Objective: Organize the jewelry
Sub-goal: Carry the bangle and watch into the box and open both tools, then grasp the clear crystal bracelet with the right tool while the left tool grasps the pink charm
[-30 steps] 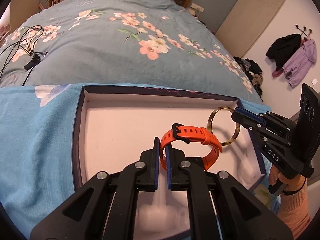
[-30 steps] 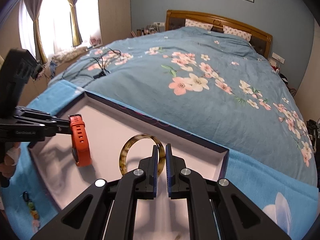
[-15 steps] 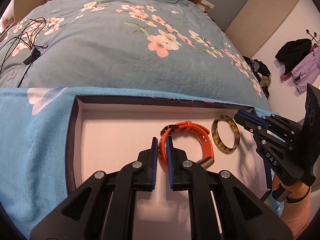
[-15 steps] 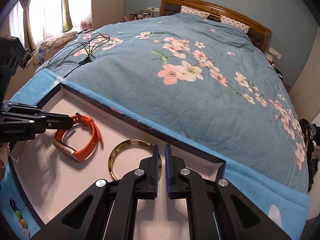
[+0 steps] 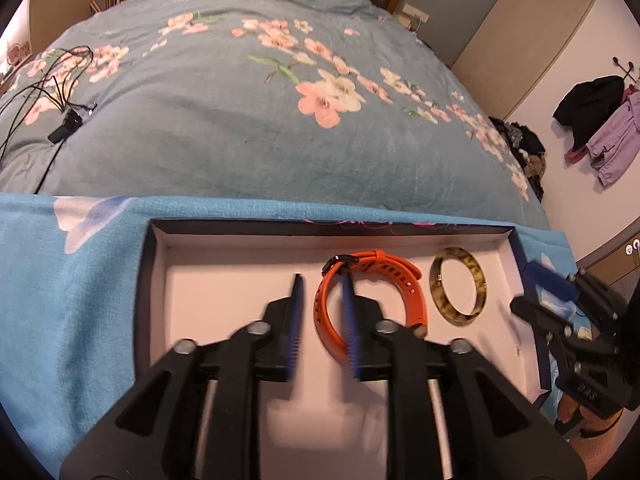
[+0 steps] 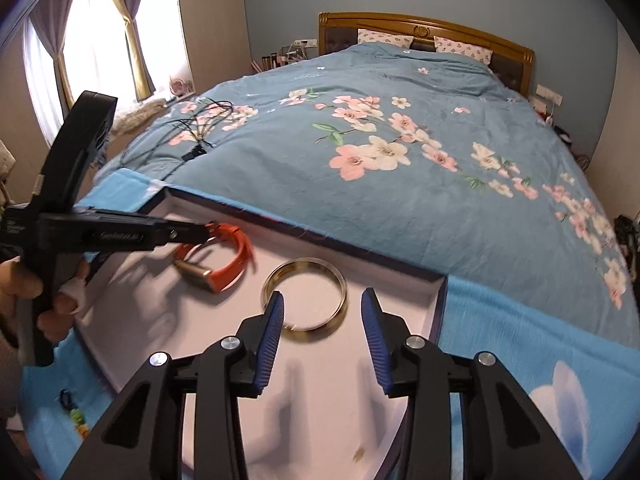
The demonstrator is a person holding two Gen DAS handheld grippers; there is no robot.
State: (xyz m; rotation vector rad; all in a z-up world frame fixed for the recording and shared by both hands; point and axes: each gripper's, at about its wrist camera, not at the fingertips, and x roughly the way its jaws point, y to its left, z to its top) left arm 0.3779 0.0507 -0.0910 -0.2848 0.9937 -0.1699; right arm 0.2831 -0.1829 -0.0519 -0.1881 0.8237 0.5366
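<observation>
An orange watch (image 5: 412, 292) lies flat in a white tray with a dark rim (image 5: 320, 226). My left gripper (image 5: 322, 280) hovers over the watch, its jaws opening. The left arc of the strap passes between the pads, which do not press on it. To the right lies a tortoiseshell bangle (image 5: 436, 292), flat on the tray floor. In the right wrist view my right gripper (image 6: 323, 296) stands just behind the bangle (image 6: 342, 284), its jaws opening and nothing pinched. The left gripper (image 6: 200, 232) reaches in over the watch (image 6: 236, 256).
The tray (image 6: 360, 256) sits on a light blue cloth at the foot of a bed with a floral cover. Black cables (image 5: 60, 92) lie on the bed to the left. Small trinkets (image 6: 68, 400) lie on the cloth beside the tray. A hand (image 6: 52, 308) holds the left gripper.
The watch and bangle went from upright in shut jaws to lying flat on the tray floor. Both pairs of jaws have spread apart, and the right gripper has drawn back.
</observation>
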